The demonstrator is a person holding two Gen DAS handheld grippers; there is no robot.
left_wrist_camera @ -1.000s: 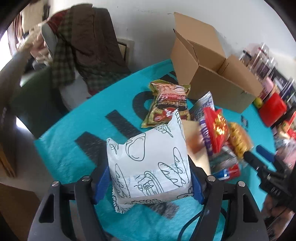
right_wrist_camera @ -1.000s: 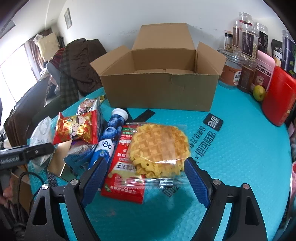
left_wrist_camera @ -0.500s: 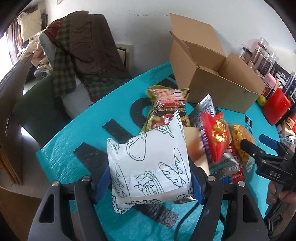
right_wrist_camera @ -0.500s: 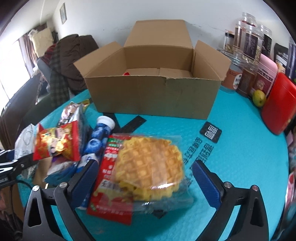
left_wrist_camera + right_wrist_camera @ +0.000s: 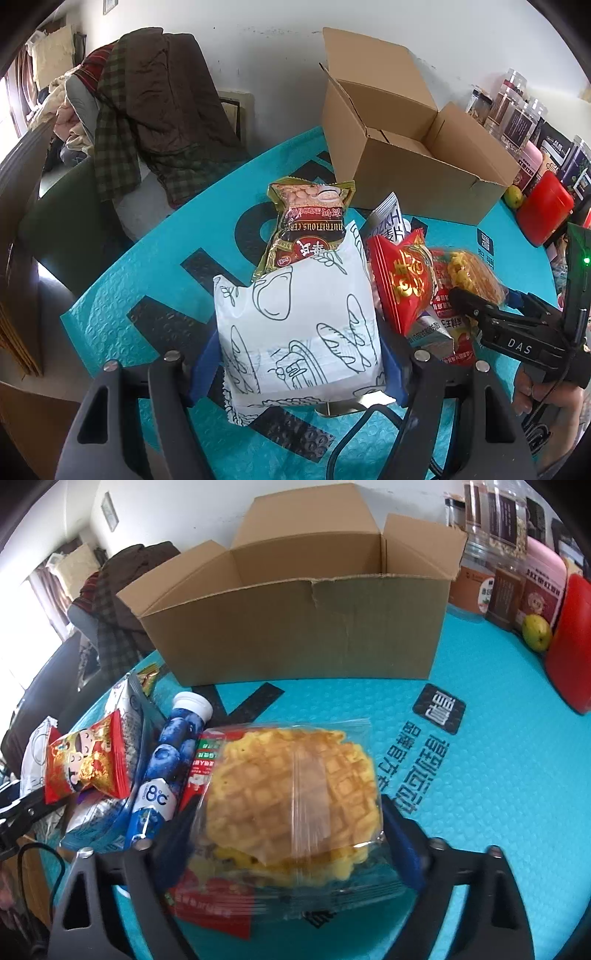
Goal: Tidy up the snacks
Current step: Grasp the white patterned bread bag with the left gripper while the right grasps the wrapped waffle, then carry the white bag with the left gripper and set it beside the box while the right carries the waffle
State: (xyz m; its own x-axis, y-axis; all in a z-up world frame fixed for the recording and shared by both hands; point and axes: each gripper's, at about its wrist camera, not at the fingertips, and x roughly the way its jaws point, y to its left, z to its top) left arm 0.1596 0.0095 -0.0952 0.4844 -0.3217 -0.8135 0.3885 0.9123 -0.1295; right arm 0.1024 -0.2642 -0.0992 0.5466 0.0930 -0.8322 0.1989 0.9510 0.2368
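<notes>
My left gripper (image 5: 299,350) is shut on a white bread bag (image 5: 295,314) printed with line drawings and holds it above the teal mat (image 5: 166,280). My right gripper (image 5: 290,834) straddles a clear waffle pack (image 5: 291,786). Its jaws are closing, with the blue pads at the wrapper's sides. Left of the waffle lie a blueberry tube (image 5: 166,768), a red snack bag (image 5: 85,764) and a blue-white packet (image 5: 96,827). A nut bag (image 5: 306,225) lies behind the bread bag. The open cardboard box (image 5: 295,627) stands behind the pile.
Jars (image 5: 491,520), a pink tin (image 5: 543,583), a red container (image 5: 572,642) and a green fruit (image 5: 535,631) line the right back of the mat. A chair piled with clothes (image 5: 147,110) stands beyond the left edge. A hand (image 5: 546,395) grips the right tool.
The right gripper has come forward and down until the waffle pack lies between its pads. Its jaws widened, then narrowed again. The left gripper still holds the bread bag.
</notes>
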